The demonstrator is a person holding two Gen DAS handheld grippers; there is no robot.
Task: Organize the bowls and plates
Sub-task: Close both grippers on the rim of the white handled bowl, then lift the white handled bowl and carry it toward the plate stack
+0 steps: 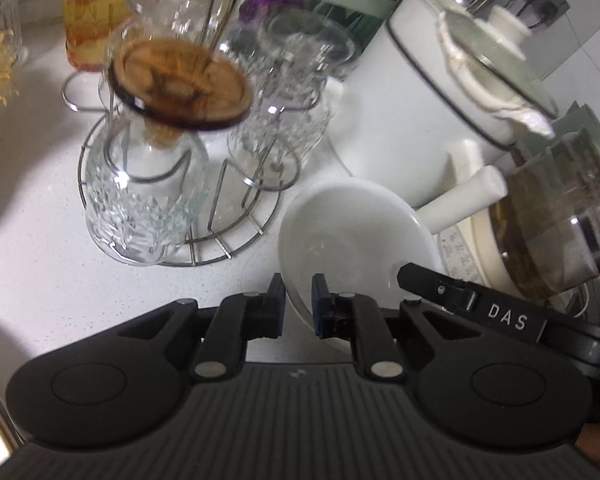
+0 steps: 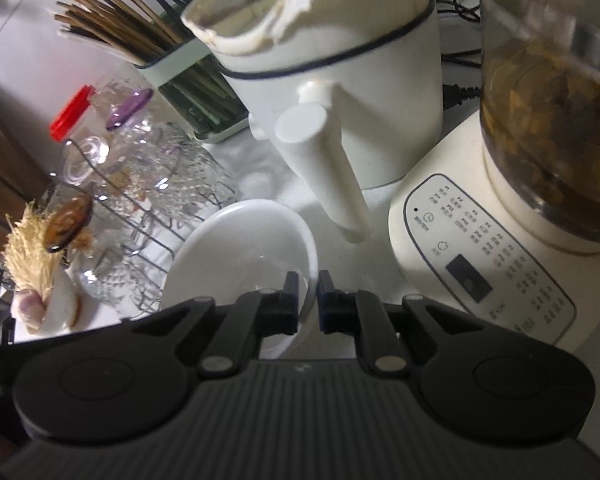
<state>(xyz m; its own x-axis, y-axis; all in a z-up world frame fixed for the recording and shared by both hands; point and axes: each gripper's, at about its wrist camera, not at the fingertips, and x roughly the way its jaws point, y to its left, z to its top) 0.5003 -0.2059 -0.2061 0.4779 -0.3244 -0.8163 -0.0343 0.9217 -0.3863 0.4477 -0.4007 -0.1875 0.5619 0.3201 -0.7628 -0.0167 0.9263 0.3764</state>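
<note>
A white bowl (image 1: 352, 232) is held tilted above the white counter. My left gripper (image 1: 299, 300) is shut on its near left rim, one finger inside and one outside. My right gripper (image 2: 308, 300) is shut on the bowl's (image 2: 240, 256) right rim; its black finger (image 1: 432, 284) also shows at the bowl's right edge in the left wrist view. The bowl is empty.
A wire rack (image 1: 228, 236) with upturned glasses (image 1: 140, 208) stands to the left. A white pot (image 1: 420, 92) with a long handle (image 2: 332, 184) and a blender (image 2: 480, 248) with a filled jug (image 2: 552, 100) stand right. A chopstick holder (image 2: 188, 80) stands behind.
</note>
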